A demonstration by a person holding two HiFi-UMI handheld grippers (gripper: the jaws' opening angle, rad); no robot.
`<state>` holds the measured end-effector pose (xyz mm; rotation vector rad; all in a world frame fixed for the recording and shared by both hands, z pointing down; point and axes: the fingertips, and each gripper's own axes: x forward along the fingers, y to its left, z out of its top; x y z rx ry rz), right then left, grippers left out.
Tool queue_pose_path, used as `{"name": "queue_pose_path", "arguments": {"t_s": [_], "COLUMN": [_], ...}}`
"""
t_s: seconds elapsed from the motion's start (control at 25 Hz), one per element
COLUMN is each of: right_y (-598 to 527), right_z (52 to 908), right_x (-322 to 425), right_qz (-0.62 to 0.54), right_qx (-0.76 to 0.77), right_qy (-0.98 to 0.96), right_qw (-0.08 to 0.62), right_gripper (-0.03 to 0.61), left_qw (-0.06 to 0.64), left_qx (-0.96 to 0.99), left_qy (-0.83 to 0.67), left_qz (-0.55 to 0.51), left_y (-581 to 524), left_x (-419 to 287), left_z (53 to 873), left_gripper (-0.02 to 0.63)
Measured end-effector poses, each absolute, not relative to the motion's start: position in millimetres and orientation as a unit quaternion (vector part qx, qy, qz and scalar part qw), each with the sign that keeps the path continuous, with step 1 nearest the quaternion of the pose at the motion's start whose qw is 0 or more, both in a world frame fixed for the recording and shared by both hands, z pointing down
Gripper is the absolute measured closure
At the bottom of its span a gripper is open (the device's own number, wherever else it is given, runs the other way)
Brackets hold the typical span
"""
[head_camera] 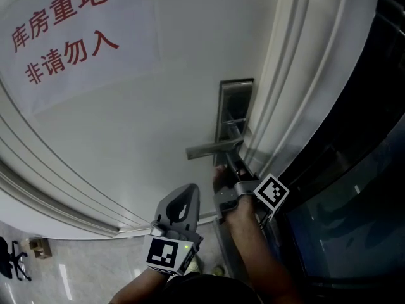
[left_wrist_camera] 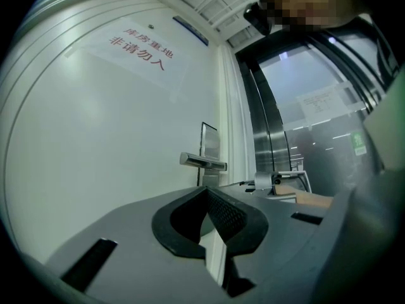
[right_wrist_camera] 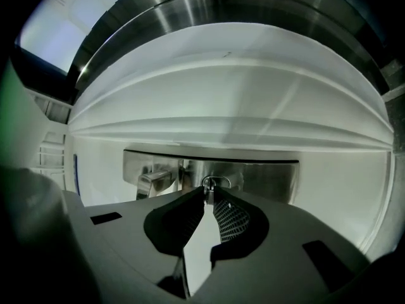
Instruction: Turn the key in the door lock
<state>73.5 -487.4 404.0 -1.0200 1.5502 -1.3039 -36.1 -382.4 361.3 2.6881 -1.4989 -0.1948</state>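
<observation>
A steel lock plate (head_camera: pixel 235 106) with a lever handle (head_camera: pixel 212 149) sits at the right edge of a white door (head_camera: pixel 126 119). My right gripper (head_camera: pixel 220 175) is pressed up to the plate just below the handle. In the right gripper view its jaws (right_wrist_camera: pixel 207 198) are shut on the key (right_wrist_camera: pixel 215 182), whose ring head shows against the plate (right_wrist_camera: pixel 266 176), to the right of the handle (right_wrist_camera: pixel 155 182). My left gripper (head_camera: pixel 188 189) hangs lower and to the left, shut on nothing. From the left gripper (left_wrist_camera: pixel 205 194) view the handle (left_wrist_camera: pixel 202 162) is ahead and some way off.
A paper sign with red characters (head_camera: pixel 60 27) is stuck on the door's upper left. Moulded white door frame (head_camera: pixel 297 75) and dark glass panels (head_camera: pixel 354 170) stand to the right. Pale floor tiles (head_camera: pixel 63 271) with a small box (head_camera: pixel 39 247) lie at lower left.
</observation>
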Motion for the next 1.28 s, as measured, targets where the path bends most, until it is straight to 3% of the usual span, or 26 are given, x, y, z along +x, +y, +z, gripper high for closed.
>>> {"name": "queue_pose_path", "arguments": {"t_s": [0.24, 0.4, 0.84, 1.28], "right_y": [-466.0, -448.2, -390.0, -369.7], "right_z": [406.9, 408.9, 388.3, 373.4], "right_x": [77.3, 75.1, 76.1, 71.0], "right_qz": [-0.514, -0.493, -0.228, -0.087], "right_qx": [-0.412, -0.425, -0.493, -0.509], "right_qy": [0.631, 0.667, 0.828, 0.855], "right_qw": [0.409, 0.362, 0.136, 0.049], "right_gripper": [0.552, 0.552, 0.558, 0.563], "left_qw": [0.032, 0.036, 0.062, 0.051], "left_qx": [0.873, 0.874, 0.886, 0.886], "left_qy": [-0.482, -0.481, -0.456, -0.456], "left_qz": [-0.064, -0.066, -0.065, -0.062], "left_y": [-376.7, -373.3, -352.9, -343.8], "left_x": [-28.1, -22.4, -1.1, 10.4], "left_z": [359.4, 356.0, 352.3, 346.5], "left_gripper": [0.609, 0.609, 0.609, 0.609]}}
